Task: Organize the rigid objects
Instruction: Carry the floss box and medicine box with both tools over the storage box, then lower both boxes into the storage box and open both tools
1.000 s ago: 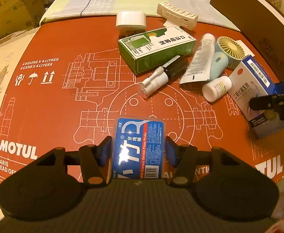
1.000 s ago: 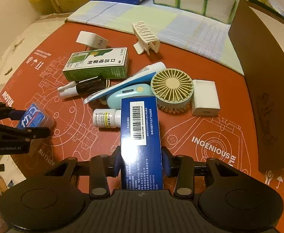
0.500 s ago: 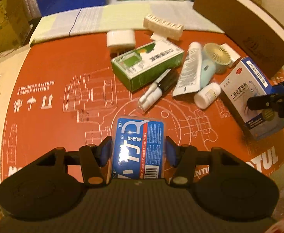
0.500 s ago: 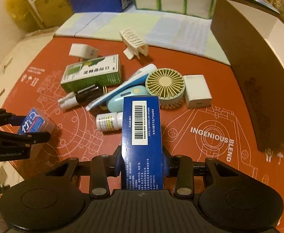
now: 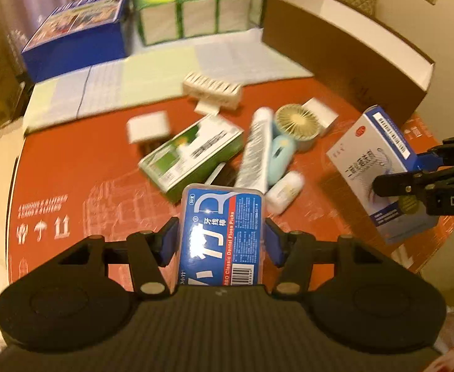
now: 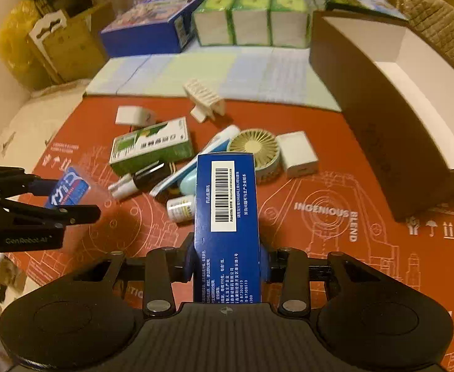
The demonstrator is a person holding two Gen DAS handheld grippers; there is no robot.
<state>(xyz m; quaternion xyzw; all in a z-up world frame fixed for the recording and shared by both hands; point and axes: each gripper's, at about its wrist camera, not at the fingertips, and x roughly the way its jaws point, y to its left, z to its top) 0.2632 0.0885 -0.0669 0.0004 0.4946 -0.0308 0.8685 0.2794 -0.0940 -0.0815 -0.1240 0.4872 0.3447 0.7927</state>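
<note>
Left claw (image 5: 222, 241) clamped on floss-pick box (image 5: 222, 232), held above orange mat (image 5: 71, 173). Right claw (image 6: 227, 260) clamped on blue carton (image 6: 225, 204) (barcode up), also off mat. Green carton (image 6: 152, 145), fan (image 6: 253, 145), tube (image 5: 256, 152) clustered on mat beyond.

1. Landmark: round fan (image 6: 253, 146), lying on the mat (image 6: 335, 155).
2. Charger block (image 6: 298, 154) touching the fan's right side.
3. Tube (image 6: 217, 142) just left of fan; carton (image 6: 150, 146) farther left.
4. Hair clip (image 6: 203, 97) behind fan.
5. Open cardboard box (image 6: 391, 114) well right of fan.
6. Small bottle (image 6: 180, 208) in front of fan.
</note>
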